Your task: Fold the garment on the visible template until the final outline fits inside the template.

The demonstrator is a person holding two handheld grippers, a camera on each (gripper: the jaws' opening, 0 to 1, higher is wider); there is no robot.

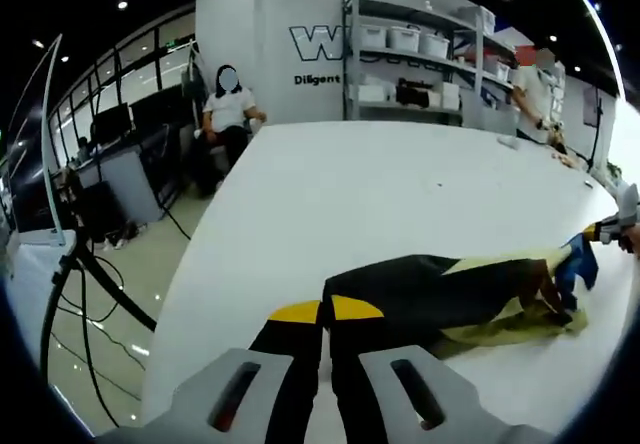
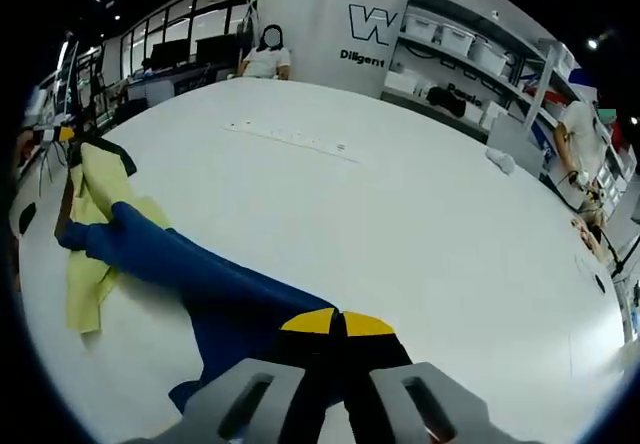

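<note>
- The left gripper (image 1: 325,316) reaches forward low over the white table (image 1: 400,194); its two black jaws with yellow tips are pressed together, and the near edge of the garment (image 1: 440,289) lies right at those tips. The cloth seems pinched there, though the bite itself is hard to make out.
- The right gripper (image 2: 338,324) is held the same way, low and level, its yellow-tipped jaws closed side by side on the near end of the garment's blue part (image 2: 200,269).
- In the left gripper view the other gripper (image 1: 612,226) comes in at the far right edge, beside the blue end of the cloth.
- In the right gripper view the other gripper (image 2: 45,134) shows small at the far left, just beyond the yellow cloth.
- The garment is soft, limp fabric in three colours: dark navy or black, bright blue, and pale yellow (image 2: 90,234). It lies stretched in a long crumpled band between the two tongs, resting on the table.
- The table top is smooth, matt and white, wide and rounded at its near-left edge.
- A thin marked line (image 2: 290,139) runs across the table farther off in the right gripper view.
- Beyond the table stand metal shelves (image 1: 420,59) with white bins, and a seated person (image 1: 228,114) at the far left.
</note>
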